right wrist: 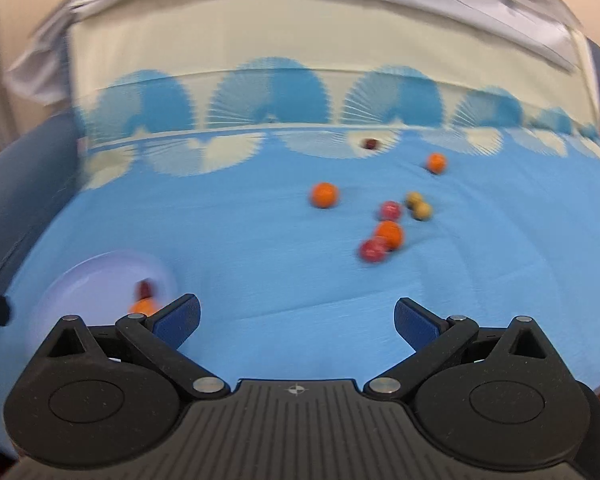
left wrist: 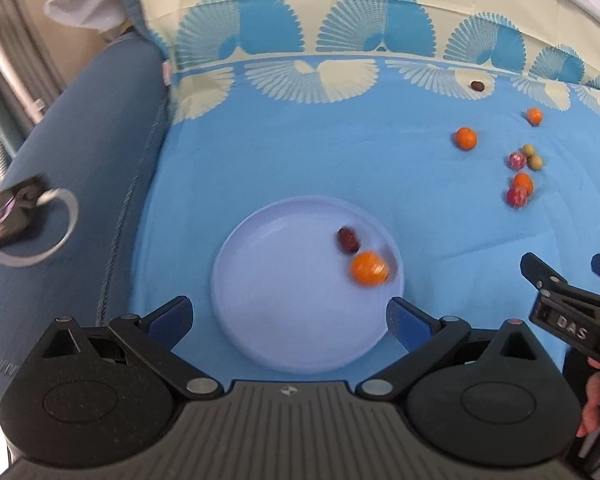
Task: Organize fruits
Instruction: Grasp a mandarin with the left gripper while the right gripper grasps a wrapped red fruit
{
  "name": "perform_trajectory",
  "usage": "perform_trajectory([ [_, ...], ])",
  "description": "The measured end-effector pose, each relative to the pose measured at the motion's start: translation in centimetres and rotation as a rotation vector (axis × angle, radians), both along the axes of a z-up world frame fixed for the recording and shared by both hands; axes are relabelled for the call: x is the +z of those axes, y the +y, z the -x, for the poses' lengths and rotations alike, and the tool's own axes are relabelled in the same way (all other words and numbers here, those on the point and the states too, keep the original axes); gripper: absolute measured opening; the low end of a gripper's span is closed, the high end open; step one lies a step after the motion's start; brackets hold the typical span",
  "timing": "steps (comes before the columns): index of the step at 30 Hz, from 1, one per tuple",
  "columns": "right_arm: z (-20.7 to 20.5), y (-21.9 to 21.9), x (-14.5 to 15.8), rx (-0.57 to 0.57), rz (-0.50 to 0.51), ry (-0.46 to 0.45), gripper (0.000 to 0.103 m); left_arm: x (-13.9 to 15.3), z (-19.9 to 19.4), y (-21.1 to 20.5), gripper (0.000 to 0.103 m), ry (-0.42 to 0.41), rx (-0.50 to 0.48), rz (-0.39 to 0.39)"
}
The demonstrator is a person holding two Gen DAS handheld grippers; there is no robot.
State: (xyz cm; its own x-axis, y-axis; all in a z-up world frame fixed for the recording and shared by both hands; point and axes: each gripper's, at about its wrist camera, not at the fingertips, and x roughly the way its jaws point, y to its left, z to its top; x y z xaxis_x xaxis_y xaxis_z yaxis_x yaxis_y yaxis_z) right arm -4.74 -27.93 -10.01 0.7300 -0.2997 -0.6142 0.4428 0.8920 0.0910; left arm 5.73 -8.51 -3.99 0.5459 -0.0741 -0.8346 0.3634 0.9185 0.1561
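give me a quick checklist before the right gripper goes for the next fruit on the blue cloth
1. Right gripper open and empty: ok, jaws spread wide with nothing between them.
2. Left gripper out of the way: ok, it is open over the plate, away from the loose fruit.
3. Plate has room: ok, only an orange and a dark red fruit lie in it.
4. Nearest target free to grip: not ok, the red fruit touches an orange behind it.
5. Easier target available: ok, a lone orange sits apart from the others.
6. View sharp enough to aim: not ok, the right wrist picture is motion blurred.
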Motion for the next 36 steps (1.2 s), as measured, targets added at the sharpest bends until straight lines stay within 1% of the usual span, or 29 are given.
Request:
perform_trajectory([
  [4,-3.1,-3.5,-2.2,-0.089,0.003,-0.006,0.102,-0.4,-2.8,-4.0,0.103,-0.012,-0.039,-0.006],
  [7,-6.3,-6.1,-4.3,-0.145,-0.007,0.013,0.102,-1.1,-5.4,-7.5,0.103,-0.030,-0.081,-0.012],
  [11,-10.0,-8.8,-6.5,-0.218,-0.031,0.027,0.102,-2.8,-9.6,-13.0,0.103,-0.015,-0.146,0.000],
  [15,-13.1,-10.6,-8.7,-0.270,-0.030,0.043,0.102,-5.8,-14.2,-19.5,0.103,-0.011,-0.244,0.002],
  [18,-13.9,-10.9,-10.9,-0.272,-0.004,0.105,0.102,-9.1,-17.4,-24.2,0.103,0.009,-0.308,-0.006],
  [19,-14.0,-10.7,-11.5,-0.267,0.014,0.116,0.102,-10.1,-18.2,-25.5,0.103,0.017,-0.323,-0.008],
  [20,-13.9,-10.2,-11.6,-0.267,0.048,0.105,0.102,-11.1,-18.9,-26.8,0.103,0.024,-0.340,-0.011],
  [22,-14.1,-9.8,-11.6,-0.261,0.085,0.109,0.102,-12.7,-19.8,-29.0,0.103,0.033,-0.369,-0.025],
  [24,-14.3,-9.4,-11.1,-0.249,0.135,0.113,0.101,-13.7,-20.4,-30.4,0.103,0.038,-0.388,-0.036],
  [25,-14.3,-9.0,-10.8,-0.242,0.164,0.099,0.099,-14.1,-20.5,-30.9,0.103,0.039,-0.398,-0.029],
  [26,-14.3,-8.7,-10.7,-0.225,0.166,0.089,0.099,-14.2,-20.7,-31.2,0.103,0.046,-0.410,-0.011],
  [27,-14.3,-8.7,-11.0,-0.210,0.116,0.100,0.099,-14.3,-20.9,-31.4,0.103,0.053,-0.415,0.000],
  [28,-14.2,-8.8,-11.3,-0.221,0.064,0.107,0.096,-14.5,-21.0,-31.8,0.103,0.058,-0.419,0.005],
  [29,-13.8,-8.9,-11.4,-0.242,0.041,0.079,0.095,-14.7,-21.2,-32.0,0.103,0.065,-0.425,0.011],
  [30,-13.9,-8.9,-11.2,-0.236,0.041,0.085,0.094,-14.9,-21.2,-32.2,0.103,0.070,-0.428,0.014],
  [31,-13.8,-8.9,-11.0,-0.230,0.037,0.080,0.089,-14.9,-21.3,-32.3,0.103,0.073,-0.429,0.016],
  [32,-13.7,-9.0,-11.0,-0.235,0.039,0.077,0.088,-15.0,-21.3,-32.5,0.103,0.074,-0.427,0.019],
  [36,-13.7,-8.8,-10.9,-0.231,0.047,0.079,0.087,-15.5,-21.2,-32.8,0.103,0.085,-0.438,0.003],
])
